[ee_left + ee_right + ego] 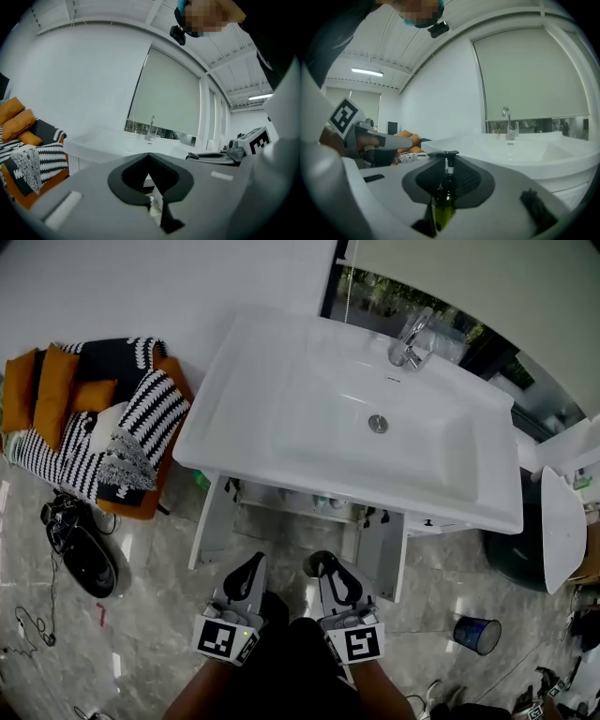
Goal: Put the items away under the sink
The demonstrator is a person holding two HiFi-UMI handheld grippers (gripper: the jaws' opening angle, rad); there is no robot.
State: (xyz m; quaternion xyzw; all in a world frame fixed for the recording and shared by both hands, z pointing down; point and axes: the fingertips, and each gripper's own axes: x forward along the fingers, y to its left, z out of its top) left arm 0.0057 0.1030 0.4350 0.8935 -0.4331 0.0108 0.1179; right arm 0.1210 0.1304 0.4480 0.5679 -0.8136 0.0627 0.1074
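A white sink (217,451) stands on a cabinet whose two doors, left (208,521) and right (389,563), hang open below it. Both grippers are held low in front of that opening, side by side. My right gripper (445,157) is shut on a dark green bottle (444,199) with a black pump top, which stands upright between the pads. In the head view the right gripper (323,566) is right of the left gripper (251,565). The left gripper (149,157) has its tips touching, with nothing visible between them. The cabinet's inside is mostly hidden under the basin.
A chrome faucet (410,343) is at the sink's back. Left of the sink is a seat piled with orange and striped cushions (94,418), with a black device (89,563) and cables on the floor. A blue cup (476,634) and a white round object (561,531) are at the right.
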